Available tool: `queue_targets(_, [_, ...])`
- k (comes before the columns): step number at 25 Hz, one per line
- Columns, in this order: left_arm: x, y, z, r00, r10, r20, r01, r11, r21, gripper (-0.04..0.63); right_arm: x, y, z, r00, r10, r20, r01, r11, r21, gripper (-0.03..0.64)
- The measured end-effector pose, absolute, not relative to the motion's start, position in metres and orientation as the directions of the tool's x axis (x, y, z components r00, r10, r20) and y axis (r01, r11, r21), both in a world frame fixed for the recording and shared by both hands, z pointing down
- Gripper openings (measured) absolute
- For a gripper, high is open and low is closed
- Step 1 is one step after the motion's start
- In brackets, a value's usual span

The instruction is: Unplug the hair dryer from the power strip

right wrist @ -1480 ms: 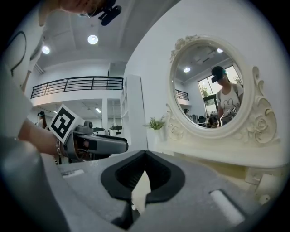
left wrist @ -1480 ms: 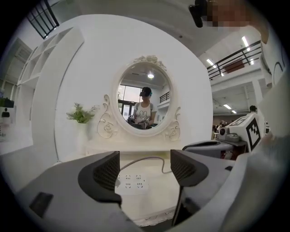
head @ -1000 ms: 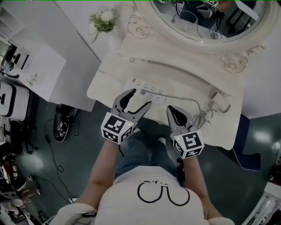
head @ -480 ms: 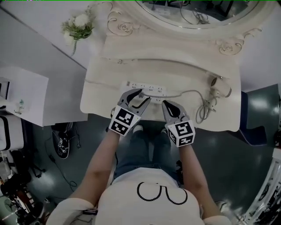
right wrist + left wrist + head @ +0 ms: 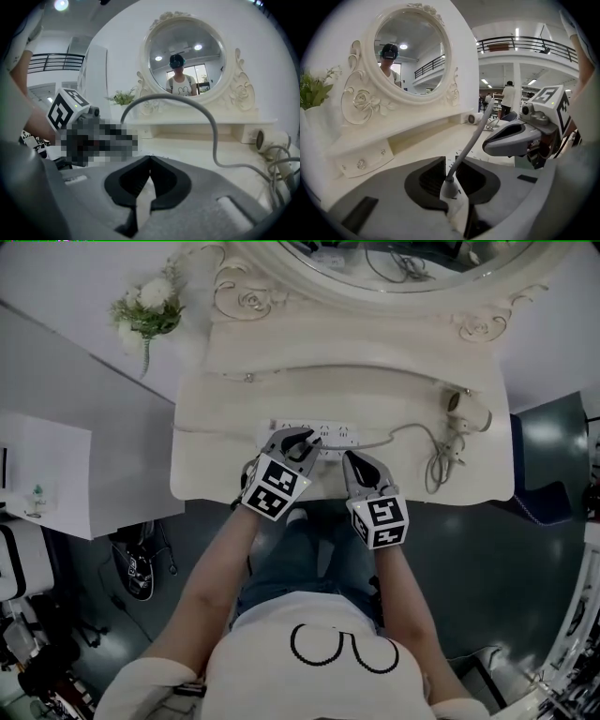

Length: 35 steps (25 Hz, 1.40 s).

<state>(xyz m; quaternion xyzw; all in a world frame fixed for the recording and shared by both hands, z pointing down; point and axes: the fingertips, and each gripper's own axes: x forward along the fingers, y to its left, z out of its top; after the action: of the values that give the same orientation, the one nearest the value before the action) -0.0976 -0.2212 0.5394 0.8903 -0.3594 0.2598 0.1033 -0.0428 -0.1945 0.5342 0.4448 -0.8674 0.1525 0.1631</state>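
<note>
Left gripper point(image 5: 302, 439) has just been closing its jaws, and they pinch the white plug point(image 5: 449, 187) seated in the power strip point(image 5: 333, 433) on the desk point(image 5: 211, 470). The plug's cord point(image 5: 412, 432) runs right to the hair dryer point(image 5: 469, 412), which lies well apart. Right gripper point(image 5: 354, 463), jaws together and empty, is just beside the strip.

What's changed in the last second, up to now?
Both came down to the power strip: the left hand-held gripper has just been closing its jaws, which now pinch the plug; the right hand-held gripper stayed shut, tips by the strip. The plug is still in; the hair dryer and cord have not moved.
</note>
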Motion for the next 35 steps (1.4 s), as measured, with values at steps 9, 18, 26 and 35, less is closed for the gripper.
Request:
queue_targets(9, [-0.097, -0.22, 0.542, 0.651, -0.54, 0.534, -0.643, -0.766, 0.009, 0.06, -0.056, -0.205, 0.542, -0.491, -0.769, 0.409, -0.862, 0.497, -0.102, 0.0])
queue_targets(18, [-0.099, -0.215, 0.551, 0.663, -0.5, 0.557, -0.6, -0.8, -0.005, 0.06, -0.055, -0.22, 0.553, -0.414, -0.806, 0.423, -0.903, 0.423, -0.076, -0.002])
queue_targets(26, [-0.097, -0.215, 0.544, 0.691, -0.43, 0.58, -0.622, -0.763, 0.175, 0.044, -0.064, -0.218, 0.56, -0.361, -0.795, 0.487, -0.883, 0.459, 0.096, -0.003])
queue_targets(35, [-0.099, -0.215, 0.541, 0.693, -0.358, 0.626, -0.654, -0.677, 0.337, 0.048, -0.061, -0.215, 0.558, -0.39, -0.782, 0.485, -0.888, 0.459, 0.026, -0.003])
